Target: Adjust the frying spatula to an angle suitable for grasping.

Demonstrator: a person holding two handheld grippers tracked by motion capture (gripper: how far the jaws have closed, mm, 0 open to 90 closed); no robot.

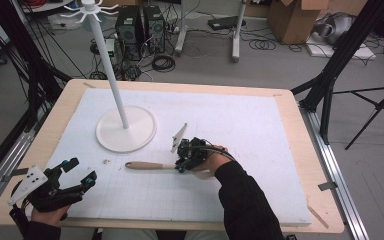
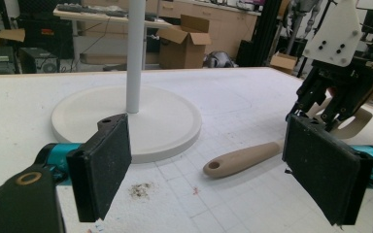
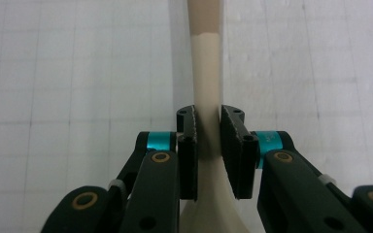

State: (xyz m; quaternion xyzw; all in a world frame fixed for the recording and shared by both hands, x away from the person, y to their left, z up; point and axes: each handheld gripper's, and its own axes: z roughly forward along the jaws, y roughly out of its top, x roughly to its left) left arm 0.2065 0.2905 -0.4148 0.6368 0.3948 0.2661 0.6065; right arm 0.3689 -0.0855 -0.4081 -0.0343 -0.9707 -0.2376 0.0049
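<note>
1. The right gripper [image 3: 208, 141] clamps the neck of a beige spatula [image 3: 207, 73], whose handle runs straight ahead of it, lying on the desk [image 1: 260, 120].
2. The left gripper [image 2: 209, 165] gapes wide, holding nothing; the white stand [image 2: 126, 121] sits just ahead.

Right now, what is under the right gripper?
The right gripper is shut on a beige spatula's neck, over the white mat. The spatula's blade is mostly covered by the gripper in the high view.
</note>
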